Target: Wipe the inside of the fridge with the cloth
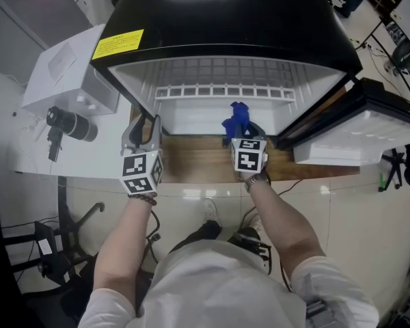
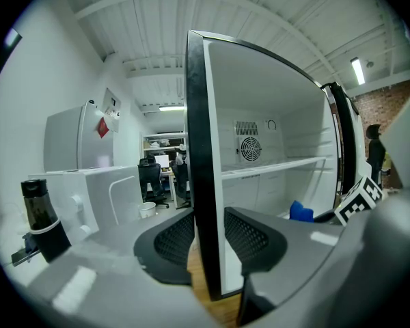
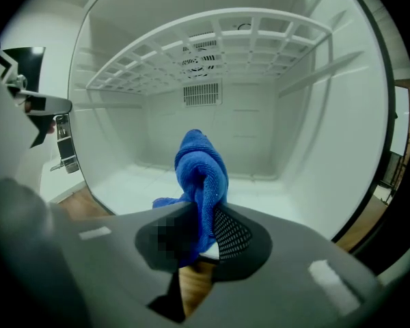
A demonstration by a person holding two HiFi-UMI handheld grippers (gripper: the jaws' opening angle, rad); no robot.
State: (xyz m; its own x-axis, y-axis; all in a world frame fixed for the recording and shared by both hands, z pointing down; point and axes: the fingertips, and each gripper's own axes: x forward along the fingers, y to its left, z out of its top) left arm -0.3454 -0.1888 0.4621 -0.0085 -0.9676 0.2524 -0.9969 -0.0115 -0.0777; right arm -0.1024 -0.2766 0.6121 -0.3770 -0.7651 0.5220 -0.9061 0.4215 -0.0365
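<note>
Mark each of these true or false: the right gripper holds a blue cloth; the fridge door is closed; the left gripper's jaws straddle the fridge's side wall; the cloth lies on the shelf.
The right gripper holds a blue cloth. True.
The fridge door is closed. False: it stands open at the right.
The left gripper's jaws straddle the fridge's side wall. True.
The cloth lies on the shelf. False: it is pinched in the right gripper's jaws, below the white shelf.
</note>
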